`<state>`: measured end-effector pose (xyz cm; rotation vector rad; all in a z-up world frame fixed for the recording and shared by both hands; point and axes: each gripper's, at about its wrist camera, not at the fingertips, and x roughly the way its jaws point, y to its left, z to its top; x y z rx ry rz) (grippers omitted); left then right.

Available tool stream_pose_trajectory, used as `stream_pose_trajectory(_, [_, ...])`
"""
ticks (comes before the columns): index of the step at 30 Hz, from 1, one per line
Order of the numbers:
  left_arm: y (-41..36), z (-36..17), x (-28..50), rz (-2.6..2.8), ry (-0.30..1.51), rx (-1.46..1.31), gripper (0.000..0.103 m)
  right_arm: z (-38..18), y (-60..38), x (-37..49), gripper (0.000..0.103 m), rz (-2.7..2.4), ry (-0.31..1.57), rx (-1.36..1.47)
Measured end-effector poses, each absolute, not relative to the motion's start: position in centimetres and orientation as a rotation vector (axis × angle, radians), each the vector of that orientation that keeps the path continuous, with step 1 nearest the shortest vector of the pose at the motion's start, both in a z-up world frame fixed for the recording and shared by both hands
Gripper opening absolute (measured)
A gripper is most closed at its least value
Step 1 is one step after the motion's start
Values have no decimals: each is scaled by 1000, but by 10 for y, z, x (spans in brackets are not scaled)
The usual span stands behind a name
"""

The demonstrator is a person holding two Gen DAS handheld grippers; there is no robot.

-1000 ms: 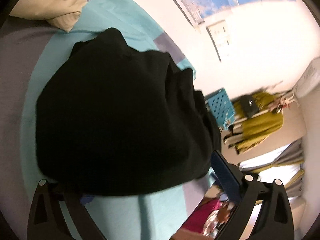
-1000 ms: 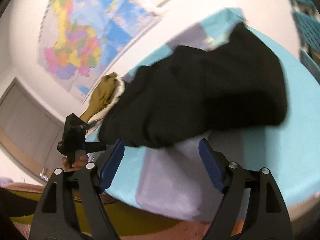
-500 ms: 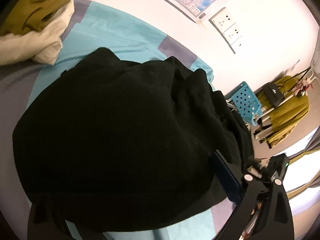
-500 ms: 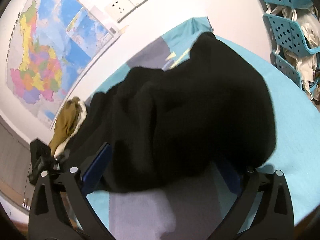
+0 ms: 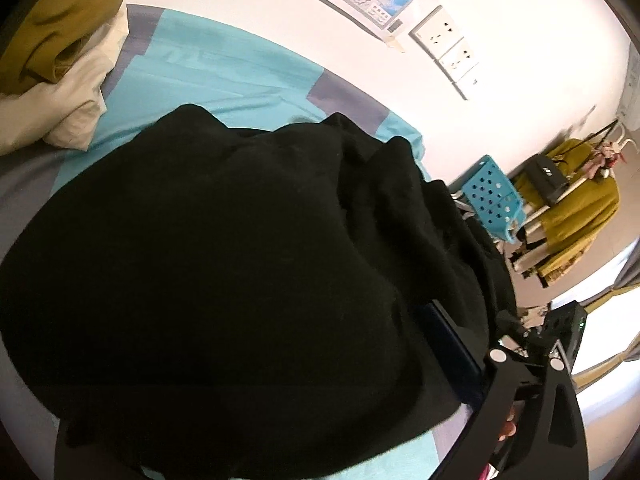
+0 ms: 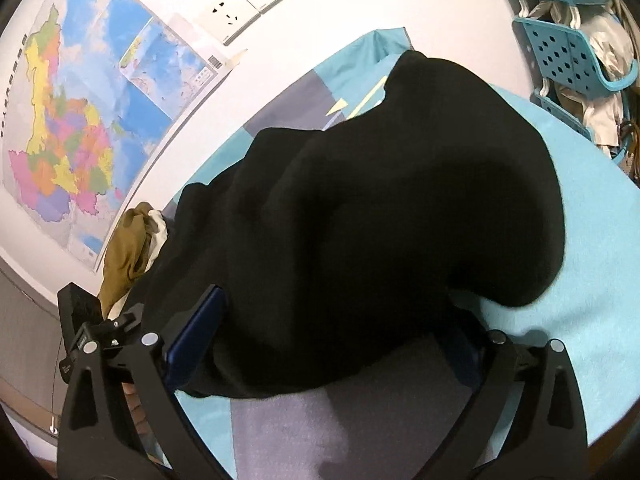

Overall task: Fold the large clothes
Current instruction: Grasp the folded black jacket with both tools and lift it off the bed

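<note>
A large black garment lies bunched on a bed with a teal and grey sheet. My left gripper is open, its jaws spread around the garment's near edge; the left finger is hidden under the cloth and the right finger shows its blue pad. The garment also fills the right wrist view. My right gripper is open, its jaws wide apart on either side of the garment's near edge, with the left blue pad against the cloth.
A pile of olive and cream clothes lies at the bed's far left. A teal perforated rack stands beside the bed. A clothes rail with a mustard garment stands further off. A map and sockets hang on the wall.
Both grippers have moved in toward the black garment, from clear of its edge to straddling it. The garment now fills most of each view.
</note>
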<state>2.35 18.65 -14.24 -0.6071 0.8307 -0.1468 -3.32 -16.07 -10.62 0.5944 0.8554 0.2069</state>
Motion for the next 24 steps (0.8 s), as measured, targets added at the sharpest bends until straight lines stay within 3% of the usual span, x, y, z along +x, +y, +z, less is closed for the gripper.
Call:
stream_pose_trajectory(3, [182,-141,33,-120,847,-579,94,-108,-156,-11,97,223,826,585])
stream_pose_trajectory(4, [181,-139,35,-97,857,-558,83,-109,-153,-5,91,230,826,569])
stream_pose_trajectory(5, [180,-139,37,-83,867,-543,76,-110,-151,0,75,229,832,562])
stream_pose_trajectory(6, [180,-138,38,-76,876,-538,72,-112,-151,3,69,239,836,572])
stream_pose_trajectory(8, [184,-137,38,-67,880,-548,61,-112,-156,5,35,295,837,629])
stream_pose_trajectory(11, [185,-136,35,-70,869,-538,60,-111,-159,3,35,344,839,647])
stream_pose_trajectory(12, [184,-136,36,-71,866,-528,62,-113,-158,4,38,343,852,644])
stream_pose_trajectory(13, [185,-138,37,-75,871,-536,70,-118,-158,7,49,346,880,661])
stream_pose_trajectory(14, [186,-140,40,-87,870,-556,76,-120,-157,8,51,350,886,666])
stream_pose_trajectory(16, [185,-139,43,-89,863,-560,76,-118,-153,11,48,350,889,646])
stream_pose_trajectory(19, [183,-137,46,-82,873,-518,59,-114,-152,13,31,376,876,646])
stream_pose_trajectory(24, [189,-106,45,-113,837,-476,46,-67,-136,15,27,460,798,589])
